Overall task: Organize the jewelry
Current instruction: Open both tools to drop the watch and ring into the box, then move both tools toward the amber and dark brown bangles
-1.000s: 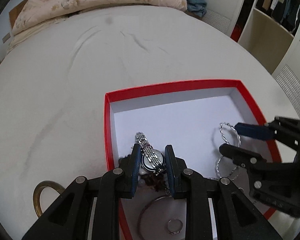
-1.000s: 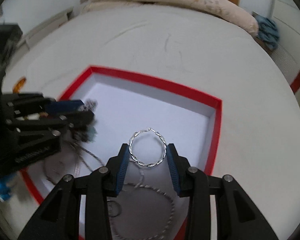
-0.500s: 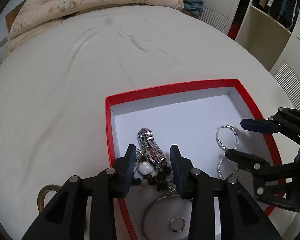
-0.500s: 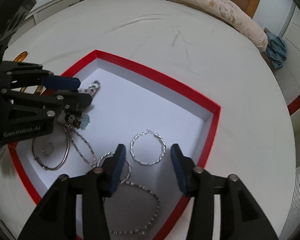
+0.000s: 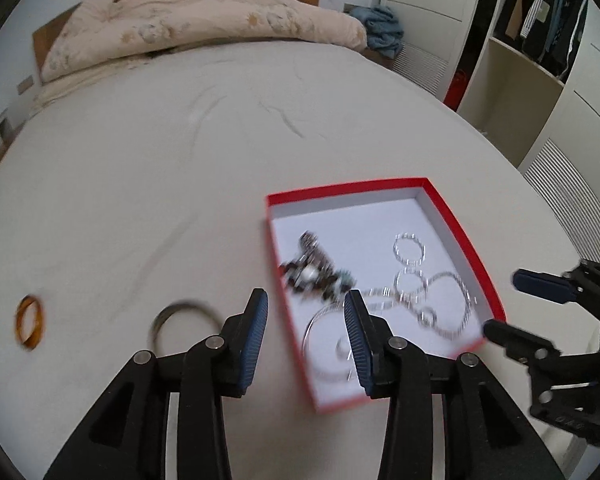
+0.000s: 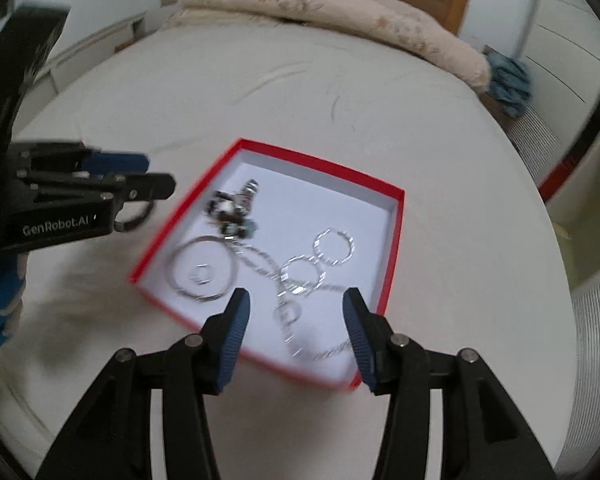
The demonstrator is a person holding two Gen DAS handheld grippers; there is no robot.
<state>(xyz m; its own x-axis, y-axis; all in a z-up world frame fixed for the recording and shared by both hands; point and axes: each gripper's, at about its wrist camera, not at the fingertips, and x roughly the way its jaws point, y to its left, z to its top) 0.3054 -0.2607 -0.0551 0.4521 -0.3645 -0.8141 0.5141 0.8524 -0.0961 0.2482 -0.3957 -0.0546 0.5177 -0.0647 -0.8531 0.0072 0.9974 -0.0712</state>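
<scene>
A red box point(image 5: 470, 236) with a white inside lies on the bed; it also shows in the right wrist view point(image 6: 396, 240). In it lie a watch with beads point(image 5: 312, 268), two twisted silver hoops point(image 5: 409, 249), a chain point(image 5: 456, 300), a large bangle point(image 6: 202, 268) and a small ring point(image 6: 201, 274). My left gripper point(image 5: 305, 320) is open and empty, above the box's near left corner. My right gripper point(image 6: 296, 320) is open and empty, above the box's near edge. A dark bangle point(image 5: 182, 320) and an amber ring point(image 5: 30, 322) lie on the sheet left of the box.
The white sheet point(image 5: 180, 160) is wide and lightly creased. A folded beige duvet point(image 5: 196, 28) lies at the headboard. A blue cloth point(image 5: 380, 30) and white wardrobes point(image 5: 540, 80) stand to the right of the bed.
Both grippers have opened, let go of the watch and the hoop, and pulled back and up from the box. The watch and hoop now lie inside the box.
</scene>
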